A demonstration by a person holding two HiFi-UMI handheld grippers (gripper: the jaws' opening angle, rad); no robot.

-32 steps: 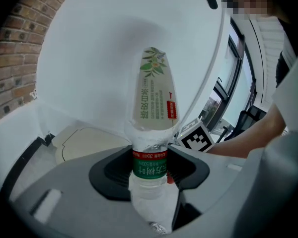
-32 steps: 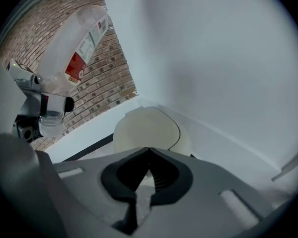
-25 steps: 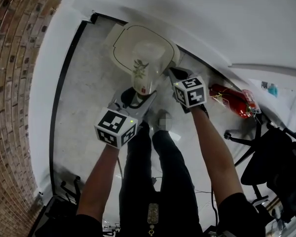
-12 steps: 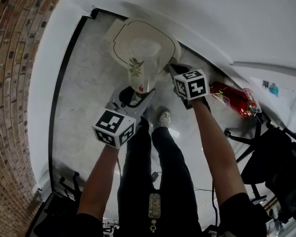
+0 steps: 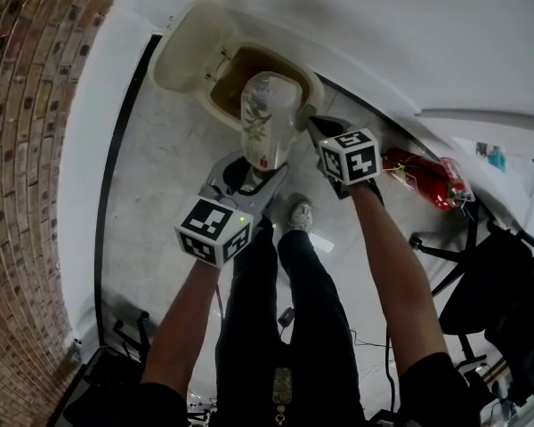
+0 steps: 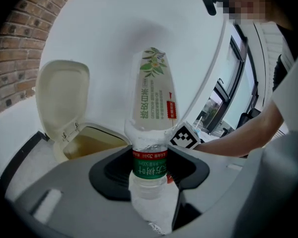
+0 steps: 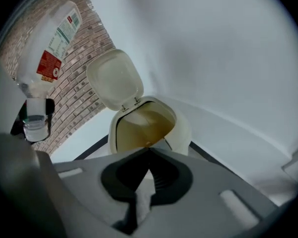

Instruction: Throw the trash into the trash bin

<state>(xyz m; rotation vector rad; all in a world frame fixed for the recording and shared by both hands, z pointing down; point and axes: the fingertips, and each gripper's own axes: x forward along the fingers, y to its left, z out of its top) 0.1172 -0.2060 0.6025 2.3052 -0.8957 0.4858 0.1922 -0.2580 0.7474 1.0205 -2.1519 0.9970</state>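
A clear plastic bottle (image 5: 267, 118) with a green-and-red label stands neck-down in my left gripper (image 5: 252, 174), which is shut on its neck (image 6: 150, 168). The bottle's body (image 6: 154, 98) hangs just in front of the cream trash bin (image 5: 313, 92), whose lid (image 5: 182, 47) stands up and open, showing a brownish inside (image 6: 89, 144). My right gripper (image 5: 318, 132) is beside the bin's right rim. Its jaws (image 7: 148, 155) meet at the tips, with a white scrap like tissue (image 7: 143, 197) pinched between them. The bin mouth (image 7: 141, 125) lies straight ahead of it.
A brick wall (image 5: 22, 149) curves along the left and a white wall (image 5: 409, 34) runs behind the bin. A red fire extinguisher (image 5: 423, 181) lies on the floor at the right, with a black chair (image 5: 498, 292) beyond it. The person's legs (image 5: 285, 310) and shoe (image 5: 295, 213) stand below the bin.
The bin's lid, shut in both earlier frames, has swung up and open to the back left. Both grippers stay near the bin, the bottle still in the left one.
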